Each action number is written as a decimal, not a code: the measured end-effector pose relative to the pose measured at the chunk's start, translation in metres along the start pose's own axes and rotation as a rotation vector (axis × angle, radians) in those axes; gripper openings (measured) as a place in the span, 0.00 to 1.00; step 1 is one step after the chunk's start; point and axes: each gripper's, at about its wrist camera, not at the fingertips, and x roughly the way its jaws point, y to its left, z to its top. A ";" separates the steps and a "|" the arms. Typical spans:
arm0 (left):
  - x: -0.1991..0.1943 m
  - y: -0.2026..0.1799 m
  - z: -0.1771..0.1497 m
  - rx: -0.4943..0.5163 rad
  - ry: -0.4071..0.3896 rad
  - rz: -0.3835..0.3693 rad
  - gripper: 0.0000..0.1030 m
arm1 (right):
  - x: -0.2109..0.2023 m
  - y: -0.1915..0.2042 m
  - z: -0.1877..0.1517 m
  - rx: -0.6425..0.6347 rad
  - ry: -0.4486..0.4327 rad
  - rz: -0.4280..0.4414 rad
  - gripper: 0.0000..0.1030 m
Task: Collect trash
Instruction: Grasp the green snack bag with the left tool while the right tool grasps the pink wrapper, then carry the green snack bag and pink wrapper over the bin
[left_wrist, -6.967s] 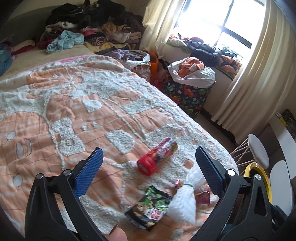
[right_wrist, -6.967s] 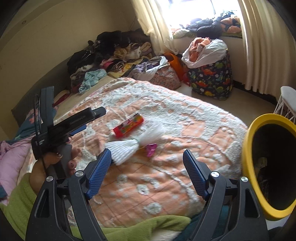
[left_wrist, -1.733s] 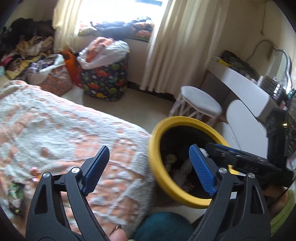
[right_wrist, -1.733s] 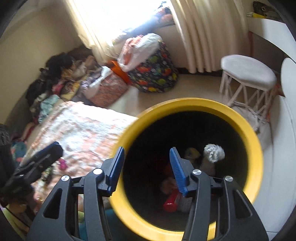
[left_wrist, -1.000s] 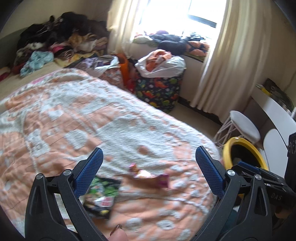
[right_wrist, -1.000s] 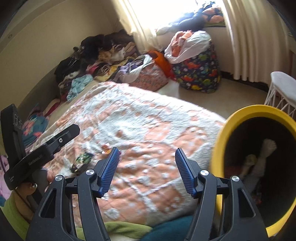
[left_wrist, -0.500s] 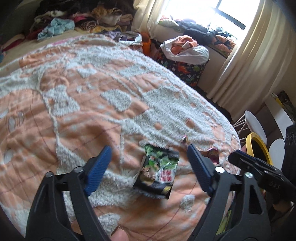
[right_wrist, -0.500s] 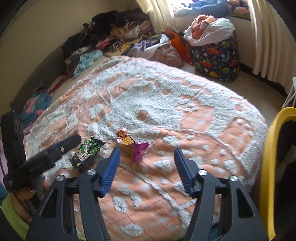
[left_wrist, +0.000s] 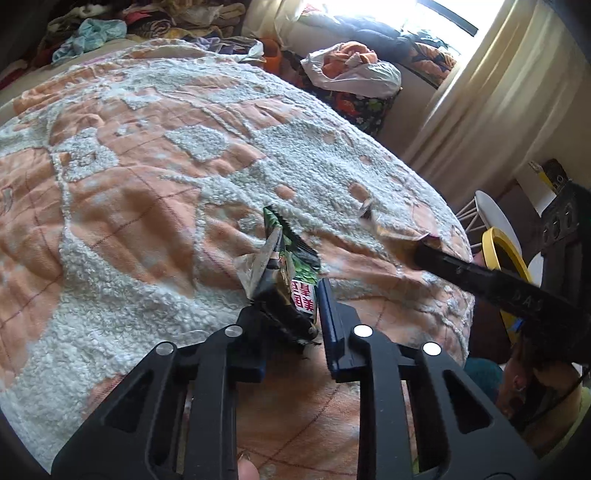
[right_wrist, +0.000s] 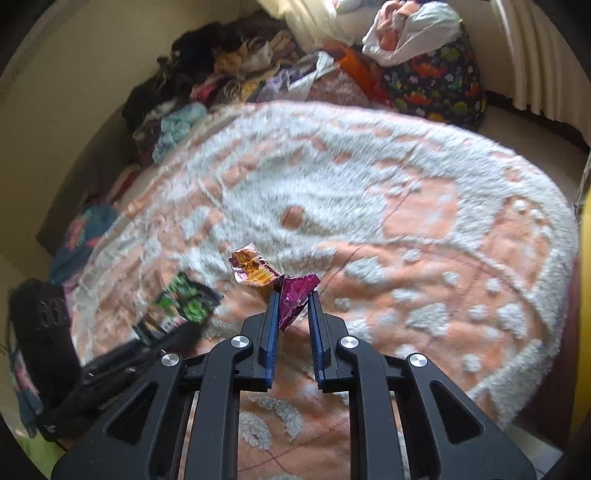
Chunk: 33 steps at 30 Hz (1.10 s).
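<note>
**A:** Checking grip status, both tools. Left gripper: jaws just drawn together, clamped on the green snack packet at lower centre of the left wrist view. Packet stands on edge, crumpled, its lower end pinched and its upper end fanning up off the bedspread.

**B:** Confirmed. Reason for the edge-on pose?

**A:** Probably a result of squeezing flat foil from both sides: buckles upward, giving the pads something to bite on soft, yielding fabric.

**B:** Right gripper?

**A:** Likewise just closed, pinching the magenta end of the purple-and-gold wrapper, centre of the right wrist view. Gold end sticks out up and left, free of the pads. Blurred in that view, so depth of bite cannot be told.

**B:** Both pieces taken at once?

**A:** Apparently to save a trip. Packet and wrapper lie near each other, at lower left and centre of the right wrist view, so each tool takes the piece on its own side.

**B:** Destination?

**A:** Yellow bin, right edge of the left wrist view, beyond the bed's edge beside a white stool. Only part of the rim visible.

**B:** Risk?

**A:** Thin foil slipping from a shallow pinch during the carry. Lifting gently advised.
</note>
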 end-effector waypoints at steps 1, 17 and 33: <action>-0.003 -0.004 0.000 0.017 -0.010 -0.001 0.13 | -0.009 -0.002 0.000 0.005 -0.028 -0.003 0.15; -0.019 -0.088 0.018 0.154 -0.088 -0.125 0.13 | -0.117 -0.065 -0.009 0.085 -0.209 -0.130 0.14; -0.017 -0.179 0.015 0.329 -0.080 -0.227 0.13 | -0.176 -0.121 -0.020 0.204 -0.313 -0.226 0.14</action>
